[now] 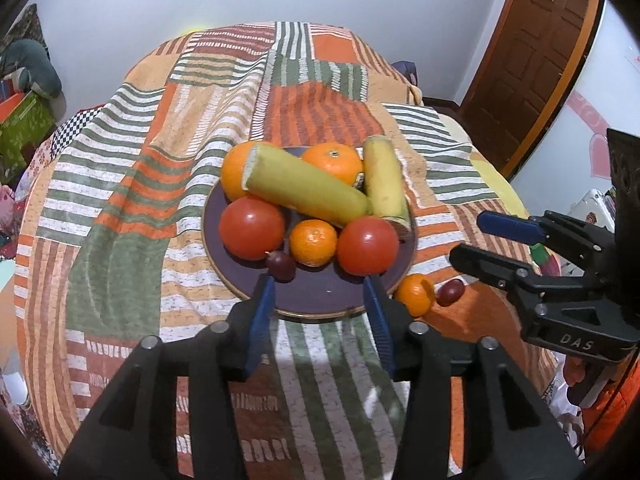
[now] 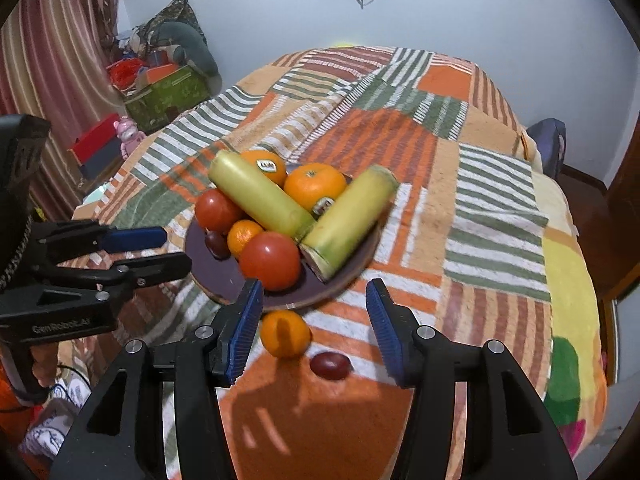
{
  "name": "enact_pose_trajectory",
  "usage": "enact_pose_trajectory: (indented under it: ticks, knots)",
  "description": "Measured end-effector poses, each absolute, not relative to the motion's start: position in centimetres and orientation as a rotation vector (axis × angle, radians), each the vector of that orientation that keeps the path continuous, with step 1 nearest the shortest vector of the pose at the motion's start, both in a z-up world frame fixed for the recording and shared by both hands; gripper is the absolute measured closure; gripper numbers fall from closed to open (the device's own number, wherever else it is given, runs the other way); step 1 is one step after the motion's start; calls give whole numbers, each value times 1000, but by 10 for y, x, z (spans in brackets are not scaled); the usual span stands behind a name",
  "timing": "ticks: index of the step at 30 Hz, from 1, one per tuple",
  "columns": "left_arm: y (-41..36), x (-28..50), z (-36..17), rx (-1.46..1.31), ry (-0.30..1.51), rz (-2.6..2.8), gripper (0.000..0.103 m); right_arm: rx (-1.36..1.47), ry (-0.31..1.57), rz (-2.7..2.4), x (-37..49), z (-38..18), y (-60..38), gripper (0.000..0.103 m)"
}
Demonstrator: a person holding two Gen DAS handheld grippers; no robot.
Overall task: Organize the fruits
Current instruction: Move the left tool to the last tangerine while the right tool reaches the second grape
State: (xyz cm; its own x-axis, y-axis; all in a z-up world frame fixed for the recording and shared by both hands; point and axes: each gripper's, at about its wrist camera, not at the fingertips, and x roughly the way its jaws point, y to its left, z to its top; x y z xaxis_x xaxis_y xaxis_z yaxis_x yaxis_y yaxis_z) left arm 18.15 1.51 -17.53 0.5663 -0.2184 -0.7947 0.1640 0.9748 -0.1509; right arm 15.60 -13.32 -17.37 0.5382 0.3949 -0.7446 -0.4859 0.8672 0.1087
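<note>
Two fruits, a mandarin and a grape, were left just beside the plate. Both the left gripper and right gripper were held spread apart, nothing clamped.

Plate sits on patchwork blanket. On plate: two oranges at back, two cut stalk pieces leaning across them, two tomatoes in front, mandarin between tomatoes, grape at front. Off plate, just right of rim: second mandarin, second grape beside it on blanket.
</note>
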Motion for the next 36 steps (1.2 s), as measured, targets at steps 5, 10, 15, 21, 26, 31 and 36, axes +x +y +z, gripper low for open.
enact_pose_trajectory:
  ticks: [5,10,15,21,26,31,36]
  knots:
    - [2,176,-181,-62,969,-250,55,-124,884,518,150,-186,-142,53]
    - [-7,176,-190,-67,1000,-269,55,-131,920,519,146,-201,-147,53]
    - [-14,178,-194,-69,1011,-287,55,-115,967,530,146,-216,-151,65]
    - [-27,181,-201,-68,1037,-317,55,-95,978,553,147,-224,-151,75]
    - [-42,183,-205,-49,1053,-347,59,-83,968,562,146,-222,-154,77]
    - [-56,186,-209,-20,1069,-360,67,-59,946,550,146,-216,-167,77]
    - [-68,191,-218,9,1097,-350,71,-36,932,540,145,-212,-179,77]
